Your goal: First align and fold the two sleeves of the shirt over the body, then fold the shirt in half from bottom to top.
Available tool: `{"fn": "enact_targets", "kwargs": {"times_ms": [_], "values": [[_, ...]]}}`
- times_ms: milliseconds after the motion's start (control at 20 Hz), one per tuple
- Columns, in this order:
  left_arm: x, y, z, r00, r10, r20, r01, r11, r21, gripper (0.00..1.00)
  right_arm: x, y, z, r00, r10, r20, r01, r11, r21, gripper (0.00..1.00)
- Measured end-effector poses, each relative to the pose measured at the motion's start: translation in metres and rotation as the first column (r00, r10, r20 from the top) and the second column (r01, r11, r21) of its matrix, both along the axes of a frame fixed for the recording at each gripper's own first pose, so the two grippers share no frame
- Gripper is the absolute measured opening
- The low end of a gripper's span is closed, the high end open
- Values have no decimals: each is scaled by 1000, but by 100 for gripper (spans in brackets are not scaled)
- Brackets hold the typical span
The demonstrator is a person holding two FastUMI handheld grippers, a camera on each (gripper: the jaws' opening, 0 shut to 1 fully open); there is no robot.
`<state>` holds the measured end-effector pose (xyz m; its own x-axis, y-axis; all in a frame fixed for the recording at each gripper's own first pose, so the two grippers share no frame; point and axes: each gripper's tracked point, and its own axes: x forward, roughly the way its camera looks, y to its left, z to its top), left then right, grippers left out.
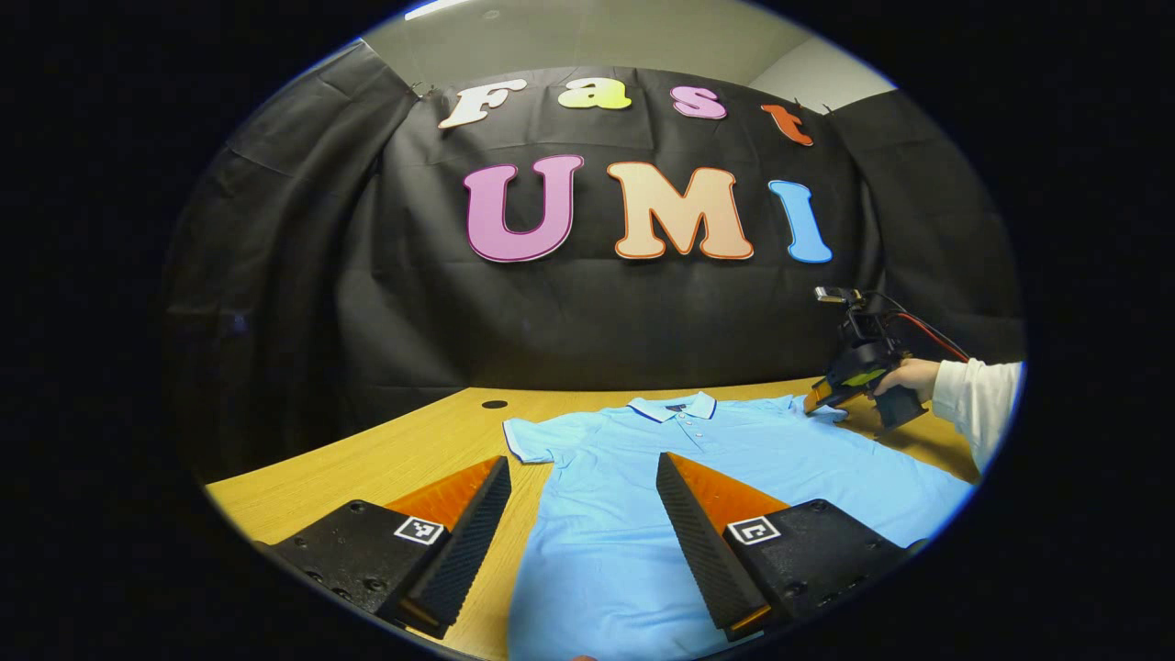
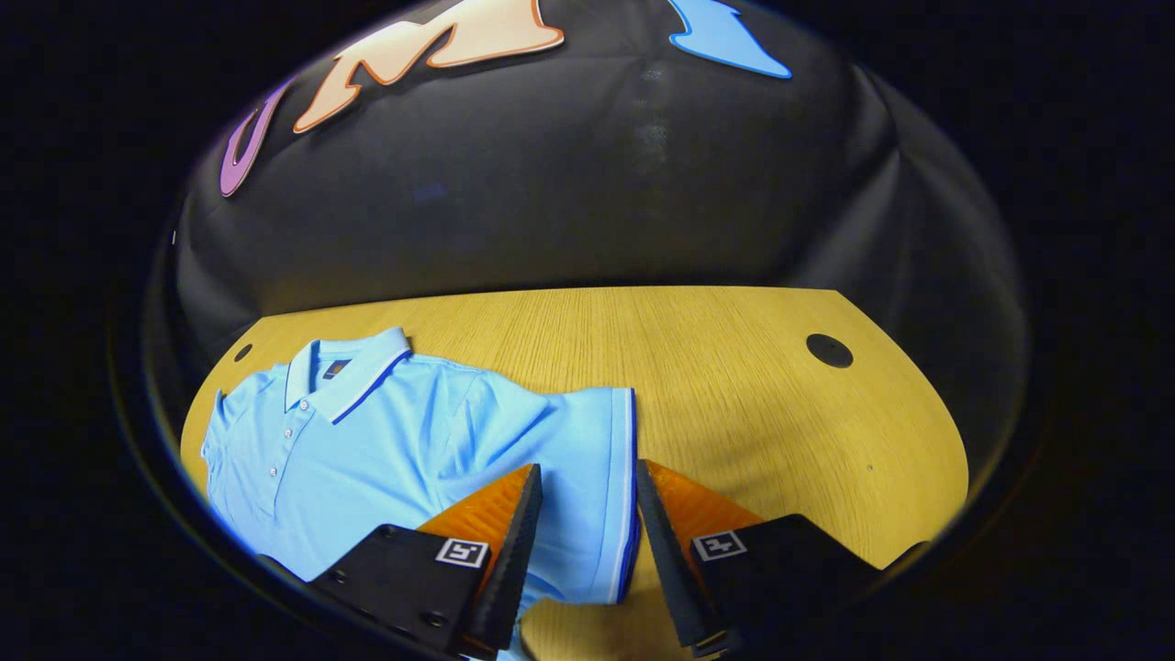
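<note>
In the right gripper view the right gripper (image 2: 587, 487) has its fingers apart and straddles the cuff end of the right sleeve (image 2: 587, 459) of a light-blue short-sleeved polo shirt (image 2: 367, 441). The banded cuff edge lies in the gap between the fingers, but whether the pads touch the cloth I cannot tell. The shirt lies face up and flat on a yellow wood-grain table (image 2: 734, 386), collar (image 2: 353, 367) toward the black cloth wall and the button placket below it.

In the left gripper view the left gripper (image 1: 583, 477) hangs over the lower body of the same shirt (image 1: 624, 514), fingers wide apart and holding nothing. Beyond it lies the left sleeve (image 1: 528, 441), spread on the table (image 1: 395, 459) and untouched. Farther off, a hand in a white sleeve (image 1: 973, 395) holds the right gripper (image 1: 820, 404) down at the opposite sleeve.

The step in hand looks like the first sleeve fold. To do it well, I judge the right gripper should close on the cuff hem alone, pinching only the top layer, and not drag the shoulder seam out of line. The sleeve should then lift just clear and swing inward so it lands flat across the chest with its edge parallel to the side seam. The left gripper could press the body down near the placket to keep the shirt from sliding. A grip taken too deep risks bunching the cloth.
</note>
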<state>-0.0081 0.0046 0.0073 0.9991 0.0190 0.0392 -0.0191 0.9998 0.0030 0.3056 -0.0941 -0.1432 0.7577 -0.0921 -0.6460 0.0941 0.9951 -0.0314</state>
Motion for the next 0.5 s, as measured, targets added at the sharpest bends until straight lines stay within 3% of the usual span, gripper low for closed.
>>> {"fn": "enact_targets", "kwargs": {"times_ms": [50,100,150,200,350,500], "values": [[0,0,1,1000,0,0,0,1000,0,95,0,1,1,1000,3,-1,-3,1000,3,66],[0,0,0,1000,0,0,0,1000,0,95,0,3,0,1000,13,3,-13,1000,5,48],[0,0,1,1000,0,0,0,1000,0,95,0,7,0,1000,23,3,-23,1000,7,43],[0,0,1,1000,0,1,0,1000,0,95,0,6,0,1000,29,5,-29,1000,-5,30],[0,0,1,1000,0,2,0,1000,0,95,0,8,1,999,40,7,-39,998,-45,12],[0,0,0,1000,1,3,-1,1000,0,95,-2,7,6,999,42,6,-41,997,-60,12]]}}
